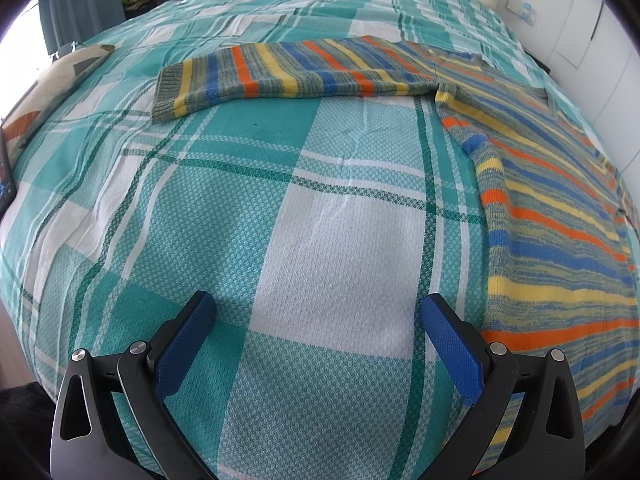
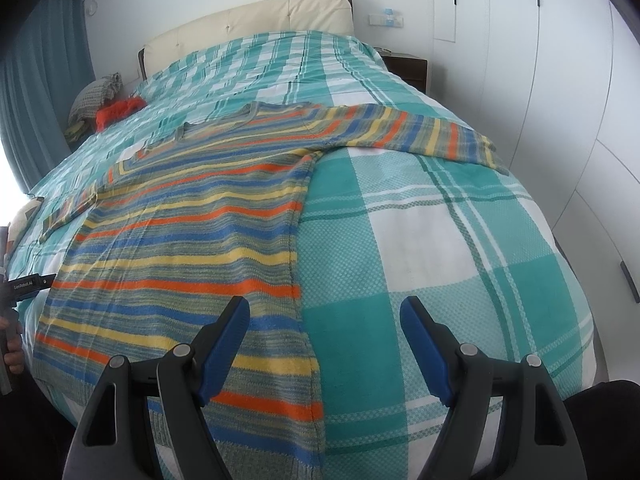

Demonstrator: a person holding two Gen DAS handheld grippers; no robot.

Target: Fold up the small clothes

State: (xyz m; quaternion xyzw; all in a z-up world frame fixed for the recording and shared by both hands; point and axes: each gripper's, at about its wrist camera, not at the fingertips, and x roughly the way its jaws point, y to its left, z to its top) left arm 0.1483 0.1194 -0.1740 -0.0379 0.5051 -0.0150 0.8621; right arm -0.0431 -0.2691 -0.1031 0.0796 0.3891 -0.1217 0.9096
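1. Left gripper (image 1: 316,312): jaws spread wide, holding nothing, above the bed's near edge beside the sweater's side.
2. Right gripper (image 2: 325,314): jaws wide, holding nothing, over the sweater's other side hem.
3. Striped sweater (image 2: 192,232): flat on the plaid bedspread (image 1: 280,200), sleeves out towards both side edges.
4. Red garment (image 2: 118,110): far corner, near the headboard (image 2: 248,24).

bare checked bedspread (image 1: 320,220) lies open ahead of the left gripper (image 1: 318,312), up to the striped sweater (image 1: 560,200) sleeve stretched across far. right gripper (image 2: 324,316), jaws apart, has bare cover right; the sweater body blocks left.
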